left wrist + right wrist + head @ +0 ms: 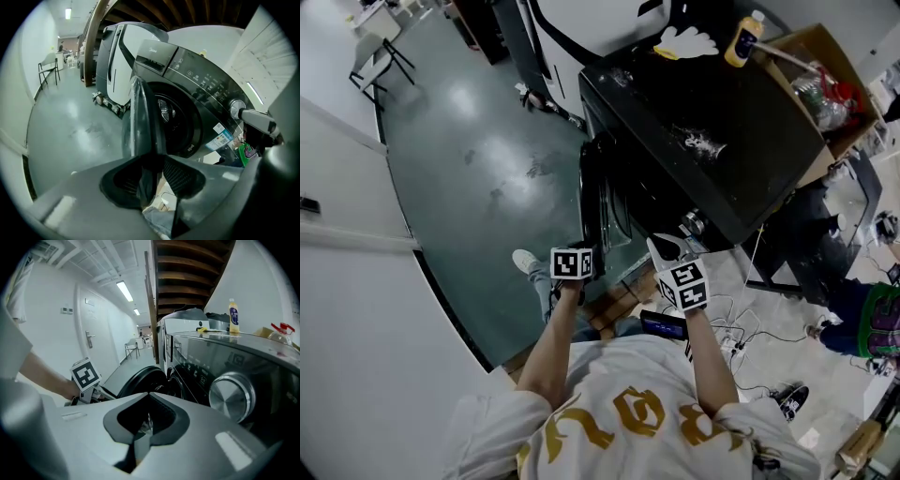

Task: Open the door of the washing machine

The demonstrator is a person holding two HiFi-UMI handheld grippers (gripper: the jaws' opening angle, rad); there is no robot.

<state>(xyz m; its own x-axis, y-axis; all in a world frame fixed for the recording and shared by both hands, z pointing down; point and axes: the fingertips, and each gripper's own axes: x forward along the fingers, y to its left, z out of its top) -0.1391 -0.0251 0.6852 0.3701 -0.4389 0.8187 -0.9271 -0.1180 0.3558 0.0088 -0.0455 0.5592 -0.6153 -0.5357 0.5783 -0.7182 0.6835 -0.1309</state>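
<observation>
Standing open, the dark round door point(140, 117) is pinched by the left gripper point(153, 180); right gripper point(146, 425) closed, empty.

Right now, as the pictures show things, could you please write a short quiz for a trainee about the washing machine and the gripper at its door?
1. True or false: the door of the washing machine is shut against the drum.
2. What does the left gripper hold between its jaws?
A) the door's edge
B) a cable
C) nothing
3. Fill in the missing word: at a far corner of the machine's top stands a yellow ____.

Key
1. False: the door is swung out from the front.
2. A
3. bottle
</observation>
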